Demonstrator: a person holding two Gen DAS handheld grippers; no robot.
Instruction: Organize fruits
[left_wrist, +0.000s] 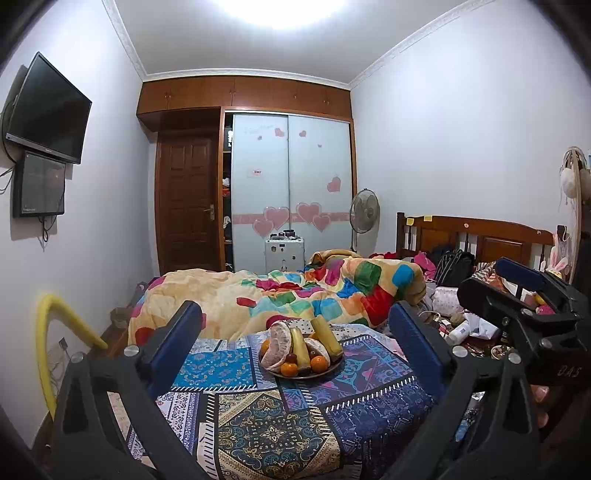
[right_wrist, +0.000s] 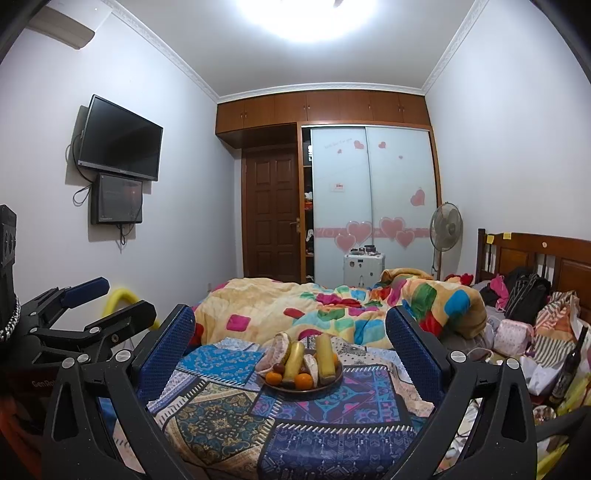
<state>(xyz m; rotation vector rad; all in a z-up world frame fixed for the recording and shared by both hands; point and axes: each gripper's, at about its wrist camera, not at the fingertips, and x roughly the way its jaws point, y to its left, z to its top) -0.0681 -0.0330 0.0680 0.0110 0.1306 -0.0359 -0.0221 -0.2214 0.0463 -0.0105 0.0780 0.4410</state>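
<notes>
Through the left wrist camera we see our left gripper (left_wrist: 295, 325) with its blue fingers (left_wrist: 175, 341) spread wide and nothing between them, held above a patchwork cloth (left_wrist: 258, 417). Framed in the gap sits the plate (left_wrist: 301, 373) of fruit on that cloth: pomelo pieces (left_wrist: 279, 341), two upright yellow fruits (left_wrist: 327, 336), small oranges (left_wrist: 319, 363) at the front and something dark between them that we cannot name. Our right gripper (left_wrist: 517, 288) shows at the right edge, higher and well apart from the plate; from here we cannot tell how its jaws stand. Behind the plate lies a bright quilt (left_wrist: 295, 291) on the bed. Through the right wrist camera our right gripper (right_wrist: 291, 332) is also spread wide and empty, with the plate (right_wrist: 303, 386) centred between its fingers (right_wrist: 412, 345) but beyond their tips, touching neither. The left gripper (right_wrist: 110, 299) appears at the left edge, jaws parted. A wardrobe (right_wrist: 369, 192) closes the far wall, and a TV (right_wrist: 120, 138) hangs left.
</notes>
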